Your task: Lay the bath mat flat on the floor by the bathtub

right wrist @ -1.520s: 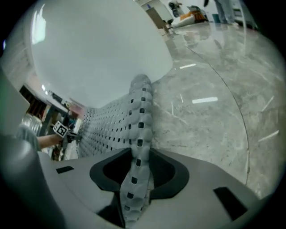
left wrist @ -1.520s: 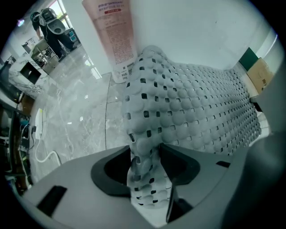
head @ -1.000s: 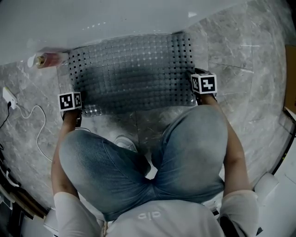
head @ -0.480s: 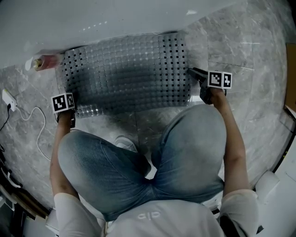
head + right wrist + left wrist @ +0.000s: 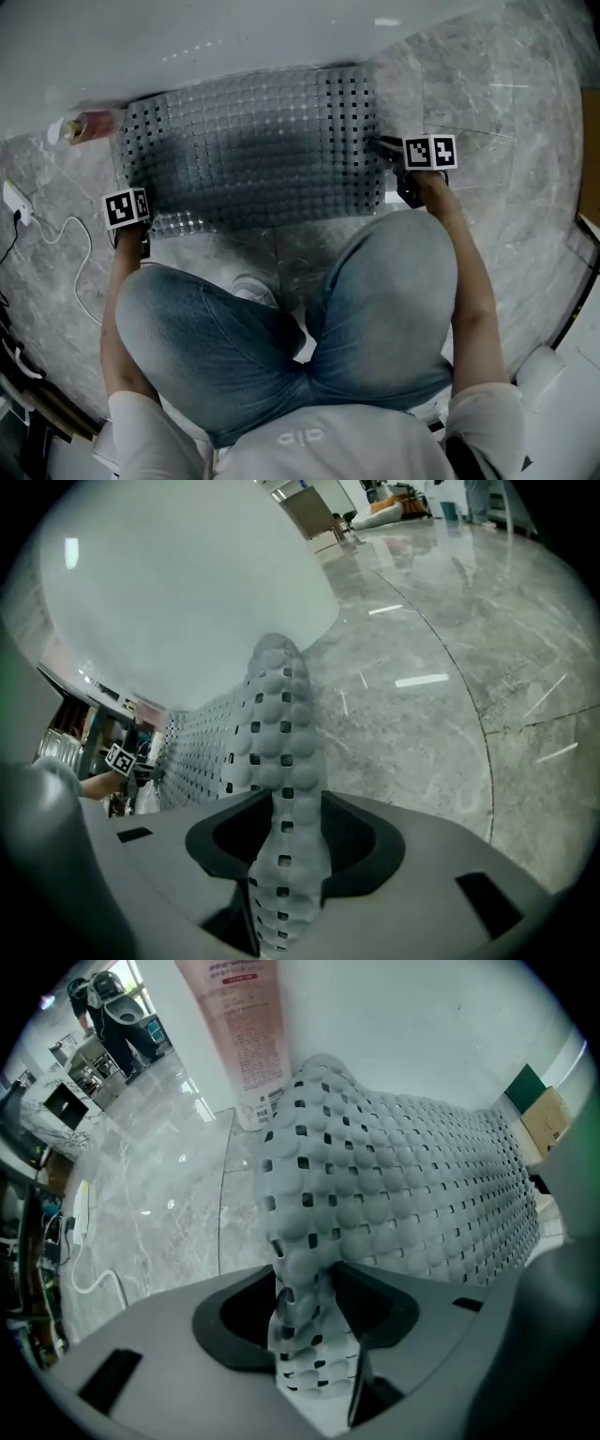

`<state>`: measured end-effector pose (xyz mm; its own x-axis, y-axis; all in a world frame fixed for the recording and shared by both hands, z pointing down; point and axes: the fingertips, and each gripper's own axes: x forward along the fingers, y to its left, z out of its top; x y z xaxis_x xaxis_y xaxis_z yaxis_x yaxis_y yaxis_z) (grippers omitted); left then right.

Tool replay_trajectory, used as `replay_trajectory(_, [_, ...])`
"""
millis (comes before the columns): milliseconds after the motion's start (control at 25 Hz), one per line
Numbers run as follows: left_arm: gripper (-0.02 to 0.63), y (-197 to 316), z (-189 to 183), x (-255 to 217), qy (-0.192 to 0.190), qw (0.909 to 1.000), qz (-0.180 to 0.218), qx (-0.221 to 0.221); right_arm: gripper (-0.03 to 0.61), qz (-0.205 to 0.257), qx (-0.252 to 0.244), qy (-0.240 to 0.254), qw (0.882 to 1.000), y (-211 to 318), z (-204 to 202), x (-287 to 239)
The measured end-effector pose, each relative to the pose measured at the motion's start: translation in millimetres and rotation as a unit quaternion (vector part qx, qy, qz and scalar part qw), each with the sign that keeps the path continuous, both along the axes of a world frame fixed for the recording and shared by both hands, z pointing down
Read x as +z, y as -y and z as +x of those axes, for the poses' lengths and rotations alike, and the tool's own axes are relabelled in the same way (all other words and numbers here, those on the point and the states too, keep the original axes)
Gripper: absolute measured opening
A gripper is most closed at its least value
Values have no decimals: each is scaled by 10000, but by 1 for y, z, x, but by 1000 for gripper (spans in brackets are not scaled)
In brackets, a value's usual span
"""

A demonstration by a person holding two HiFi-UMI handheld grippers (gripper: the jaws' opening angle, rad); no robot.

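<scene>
A grey perforated bath mat (image 5: 253, 150) lies spread on the marble floor against the white bathtub (image 5: 187, 37). My left gripper (image 5: 141, 225) points down at the mat's near-left corner and is shut on it; in the left gripper view a fold of mat (image 5: 305, 1316) is pinched between the jaws. At the mat's right edge my right gripper (image 5: 382, 147) is shut on it, tilted down. Its jaws have just been closing, with a ridge of mat (image 5: 286, 855) between them. The mat's near edge is slightly bunched.
A pink tube (image 5: 89, 124) lies at the tub's foot beside the mat's far-left corner, also in the left gripper view (image 5: 246, 1035). A white plug and cable (image 5: 75, 253) run over the floor at left. The person's knees (image 5: 281, 328) fill the near floor.
The mat and left gripper shifted a little left. The right gripper moved from the mat's near-right corner up along its right edge and turned toward it.
</scene>
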<state>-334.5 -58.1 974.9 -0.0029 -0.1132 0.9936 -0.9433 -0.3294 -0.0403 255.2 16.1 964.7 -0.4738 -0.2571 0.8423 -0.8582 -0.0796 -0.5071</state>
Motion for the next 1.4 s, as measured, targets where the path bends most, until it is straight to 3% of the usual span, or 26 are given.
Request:
replay_trajectory(120, [213,-1,0,-1,-4,10000,59,-4,182,116,-148,-686,9975,1,3,1])
replay_trajectory(240, [198,-2,3,-3,43,9998,157,137,256,435,-789,-1491,9847,8,8,3])
replay_trajectory(280, [184,-2,5,-4,69,9995,187,234,215,494,-962,-1501,9827,9,6,4])
replay_trajectory(440, [175,-3,7,-5,117,9989,246,372,207,528,-1261,-1392,9808,11,6,6])
replay_trajectory(520, [169,-3,8,-7,104,9990,256,350,135,511,-1254,-1499,9794,13,9,8])
replay_trajectory(560, [168,-3,10,-7,91,9990,272,348,132,488,-1240,-1558,9788,13,10,8])
replay_trajectory(640, [166,-4,10,-9,89,9989,321,315,115,409,-1250,-1818,9745,11,15,5])
replay_trajectory(680, [165,-4,9,-9,92,9989,348,291,52,365,-1295,-2065,9692,8,23,3])
replay_trajectory(760, [170,-4,8,-8,66,9987,413,280,23,347,-1392,-2538,9566,0,46,2])
replay_trajectory(800, [171,-4,8,-7,46,9986,440,294,23,405,-1272,-2526,9583,-3,56,1])
replay_trajectory(840, [176,-3,8,-5,25,9985,454,307,24,537,-968,-2284,9672,-3,61,-3])
replay_trajectory(920, [184,-2,7,-2,-31,9987,431,276,29,1029,-220,-1464,9836,12,57,-22])
replay_trajectory(960, [184,-1,6,-1,-60,9989,396,231,53,1281,-13,-1119,9854,23,50,-31])
replay_trajectory(1040, [184,-3,6,-1,-104,9992,336,178,202,1547,36,-739,9852,47,37,-39])
replay_trajectory(1160, [186,-2,8,-1,-161,9991,340,203,246,1493,110,-618,9868,86,31,-30])
replay_trajectory(1280, [190,-3,6,0,-168,9993,311,152,256,1165,282,-484,9916,112,30,-12])
replay_trajectory(1400, [190,-3,6,0,-162,9993,324,128,238,874,69,-678,9938,115,28,0])
